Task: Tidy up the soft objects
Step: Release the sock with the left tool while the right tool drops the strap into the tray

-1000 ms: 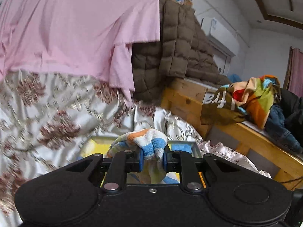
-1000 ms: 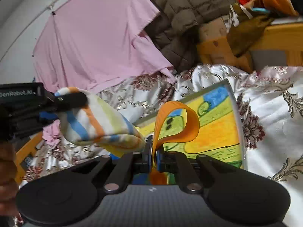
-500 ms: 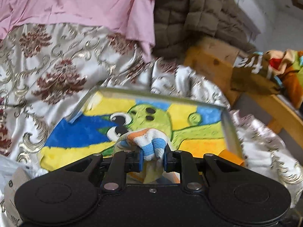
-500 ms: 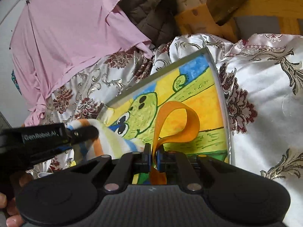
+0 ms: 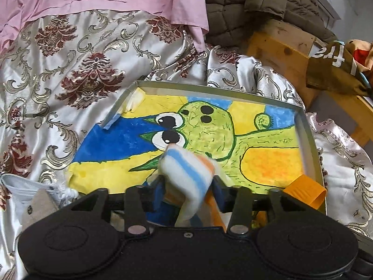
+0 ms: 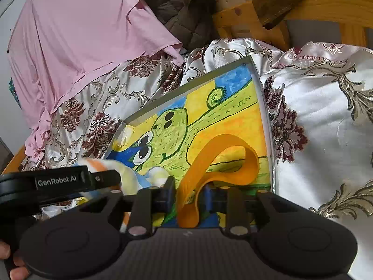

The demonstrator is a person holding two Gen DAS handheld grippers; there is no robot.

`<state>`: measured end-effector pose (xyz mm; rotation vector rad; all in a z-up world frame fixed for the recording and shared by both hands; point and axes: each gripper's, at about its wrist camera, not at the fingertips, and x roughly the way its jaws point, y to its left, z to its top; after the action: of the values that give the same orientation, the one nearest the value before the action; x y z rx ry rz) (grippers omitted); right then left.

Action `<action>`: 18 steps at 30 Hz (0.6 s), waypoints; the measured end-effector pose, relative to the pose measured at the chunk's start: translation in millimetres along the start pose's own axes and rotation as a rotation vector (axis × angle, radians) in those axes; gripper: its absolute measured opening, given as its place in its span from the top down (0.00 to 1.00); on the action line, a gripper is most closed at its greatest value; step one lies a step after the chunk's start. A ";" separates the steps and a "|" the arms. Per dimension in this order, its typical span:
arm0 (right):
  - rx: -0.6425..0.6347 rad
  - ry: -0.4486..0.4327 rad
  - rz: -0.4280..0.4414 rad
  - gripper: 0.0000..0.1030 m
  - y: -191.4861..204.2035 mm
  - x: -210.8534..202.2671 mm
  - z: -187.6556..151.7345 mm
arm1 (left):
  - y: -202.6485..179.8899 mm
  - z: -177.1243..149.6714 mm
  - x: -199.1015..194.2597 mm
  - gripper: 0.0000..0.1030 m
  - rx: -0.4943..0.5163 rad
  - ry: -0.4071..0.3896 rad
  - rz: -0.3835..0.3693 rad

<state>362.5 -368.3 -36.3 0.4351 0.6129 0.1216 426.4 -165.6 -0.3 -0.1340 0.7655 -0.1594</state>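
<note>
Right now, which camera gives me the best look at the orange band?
The right wrist view: the orange band arches as a full loop between the right gripper, whose jaws have just been opening, above the painted tray. The left wrist view catches only one end of it at the tray's right corner.

Legible text: two items.
"GenRobot.AI" in white letters stands on the black side of the left gripper [image 6: 98, 182], seen from the right wrist view. White letters reading roughly "tra", seen rotated and cut off, stand on an olive-brown cloth [image 5: 333, 70] draped over the wooden bed frame [image 5: 279, 49] in the left wrist view; the rest of that word cannot be read.
</note>
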 end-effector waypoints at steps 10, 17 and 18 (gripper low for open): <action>0.000 -0.044 0.000 0.29 1.2 -30.3 -1.8 | 7.5 -2.6 -36.8 0.26 -0.009 -0.044 0.026; -0.005 -0.106 0.019 0.16 1.8 -66.8 -2.0 | 13.4 -16.1 -77.3 0.25 0.002 -0.098 0.036; -0.016 -0.117 0.023 0.14 4.2 -72.5 -2.9 | 14.7 -18.3 -84.3 0.24 -0.002 -0.111 0.033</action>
<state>301.9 -380.7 1.8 0.4310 0.4914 0.1220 355.1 -136.2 41.2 -0.1311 0.6571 -0.1188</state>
